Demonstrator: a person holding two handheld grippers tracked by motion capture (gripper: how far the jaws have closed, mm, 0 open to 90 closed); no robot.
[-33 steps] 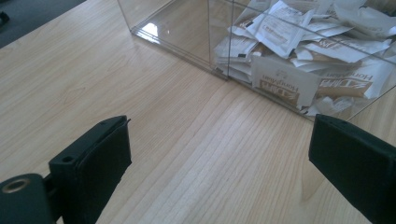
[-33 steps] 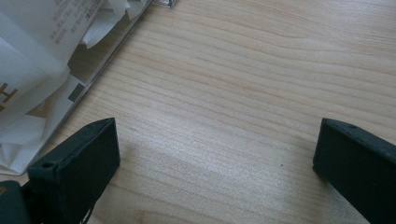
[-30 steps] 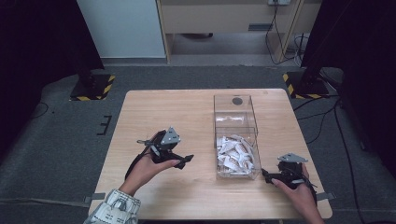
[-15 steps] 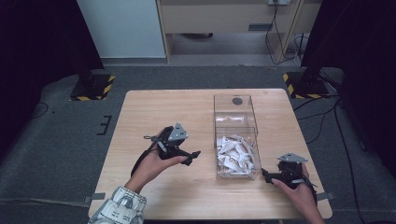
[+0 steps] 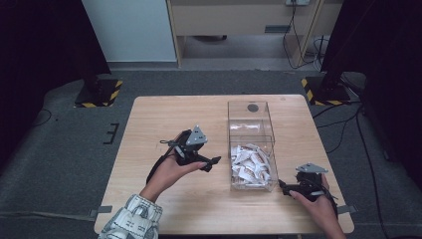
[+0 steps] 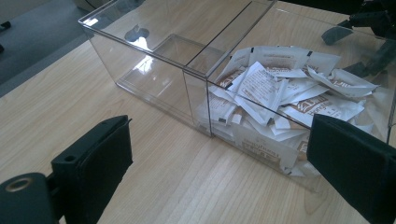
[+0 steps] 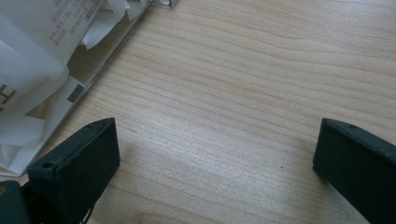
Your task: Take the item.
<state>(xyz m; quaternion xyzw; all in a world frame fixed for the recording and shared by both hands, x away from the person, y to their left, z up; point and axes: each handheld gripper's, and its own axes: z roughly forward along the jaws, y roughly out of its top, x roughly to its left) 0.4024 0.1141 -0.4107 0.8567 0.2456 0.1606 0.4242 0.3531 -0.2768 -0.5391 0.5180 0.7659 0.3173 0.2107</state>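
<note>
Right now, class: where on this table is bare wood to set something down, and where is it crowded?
Bare wood: the far-left stretch of the table, beyond the left gripper, and the near edge between the two forearms. Crowded: the clear box, whose near compartment is heaped with paper packets, and the corner by the right gripper.

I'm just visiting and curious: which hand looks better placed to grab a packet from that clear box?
Probably the left gripper: raised, open, aimed at the packets in the clear box. The right gripper lies low on the table beside the box wall.
</note>
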